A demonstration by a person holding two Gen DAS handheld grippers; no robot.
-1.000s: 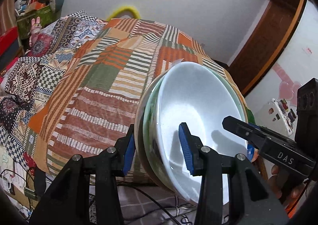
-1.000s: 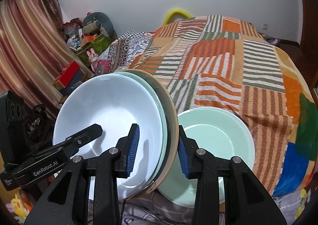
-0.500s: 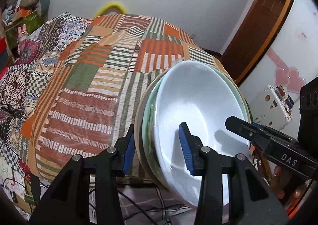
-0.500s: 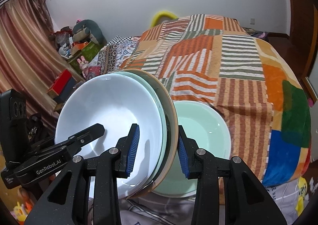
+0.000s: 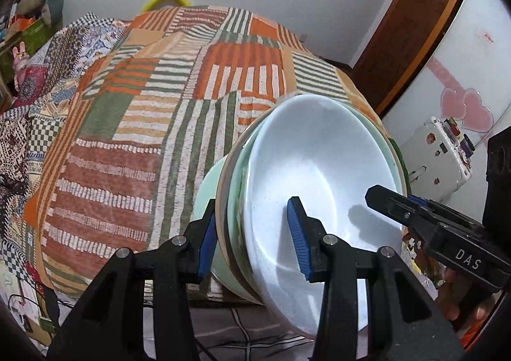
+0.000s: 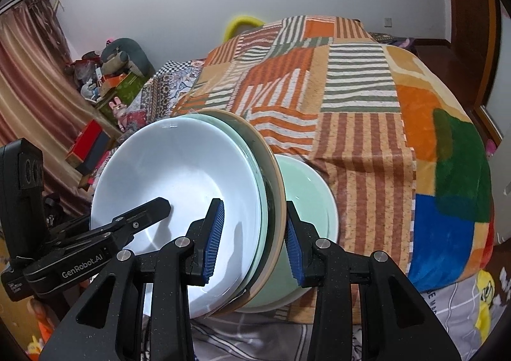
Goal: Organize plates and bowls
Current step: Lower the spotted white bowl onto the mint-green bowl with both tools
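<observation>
A tilted stack of dishes hangs between both grippers: a white bowl (image 5: 319,176) (image 6: 179,176) on top, a pale green plate under it and a tan plate (image 6: 277,176) at the bottom. My left gripper (image 5: 252,239) is shut on the stack's near rim, one pad inside the white bowl and one under the tan plate. My right gripper (image 6: 254,239) is shut on the opposite rim in the same way. Each view shows the other gripper's finger (image 5: 386,201) (image 6: 143,214) inside the bowl. A mint green bowl (image 6: 306,198) (image 5: 207,188) sits on the bed's blanket just under the stack, partly hidden by it.
A striped patchwork blanket (image 5: 143,137) (image 6: 367,112) covers the bed, and the mint bowl stands near its front edge. A white sticker-covered case (image 5: 437,156) and a wooden door stand at the right. Boxes and soft toys (image 6: 115,83) lie by the curtain. Cables run below the bed edge.
Both grippers have carried the stack sideways and slightly down over the mint bowl, which now shows beneath the stack in the left wrist view. Both grips are unchanged.
</observation>
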